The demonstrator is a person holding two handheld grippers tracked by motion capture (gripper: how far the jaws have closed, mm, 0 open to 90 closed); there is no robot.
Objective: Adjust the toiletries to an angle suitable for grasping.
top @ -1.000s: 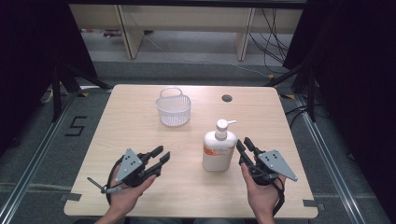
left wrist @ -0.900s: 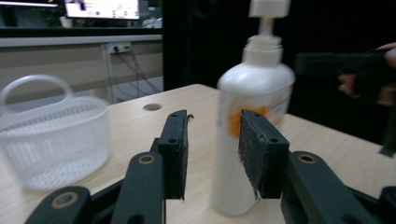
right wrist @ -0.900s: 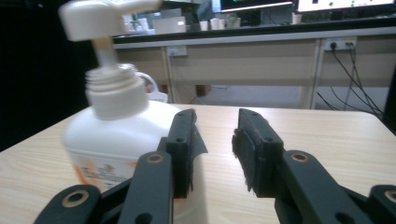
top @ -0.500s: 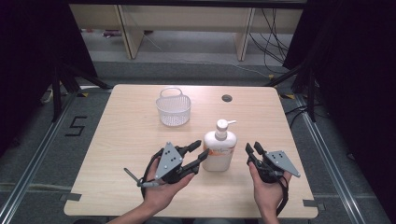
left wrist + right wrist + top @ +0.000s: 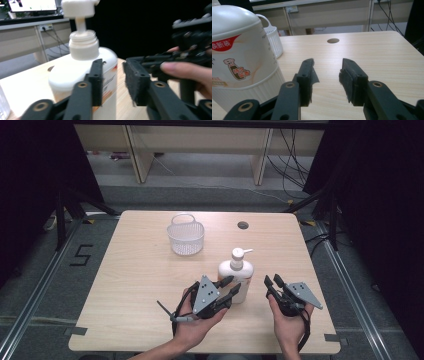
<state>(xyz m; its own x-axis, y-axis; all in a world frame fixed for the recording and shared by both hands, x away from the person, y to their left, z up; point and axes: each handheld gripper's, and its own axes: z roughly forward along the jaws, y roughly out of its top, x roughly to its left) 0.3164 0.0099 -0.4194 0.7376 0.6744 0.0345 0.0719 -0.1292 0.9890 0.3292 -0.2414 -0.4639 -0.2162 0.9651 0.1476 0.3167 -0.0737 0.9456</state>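
Note:
A white pump bottle (image 5: 239, 268) with an orange label stands upright on the wooden table (image 5: 140, 270), right of centre. My left gripper (image 5: 233, 285) has its tips at the bottle's near left side. In the left gripper view the bottle (image 5: 75, 70) rises just beyond the left jaw; the gripper (image 5: 113, 75) has just been closing, its pads apart with nothing pressed between them. My right gripper (image 5: 271, 281) sits to the right of the bottle, apart from it. Its jaws have just been opening, and between them (image 5: 328, 67) lies only bare table. The bottle (image 5: 239, 57) stands to their left.
A clear plastic basket (image 5: 186, 236) with a handle stands at the table's far middle, also seen as the basket (image 5: 272, 37) behind the bottle. A round cable hole (image 5: 243, 225) lies near the far edge. The right hand and its gripper (image 5: 192, 37) show beyond the left jaws.
My left gripper has swept right across the table, from the near left up to the bottle, and its jaws have narrowed. The right gripper has drawn back slightly to the right.

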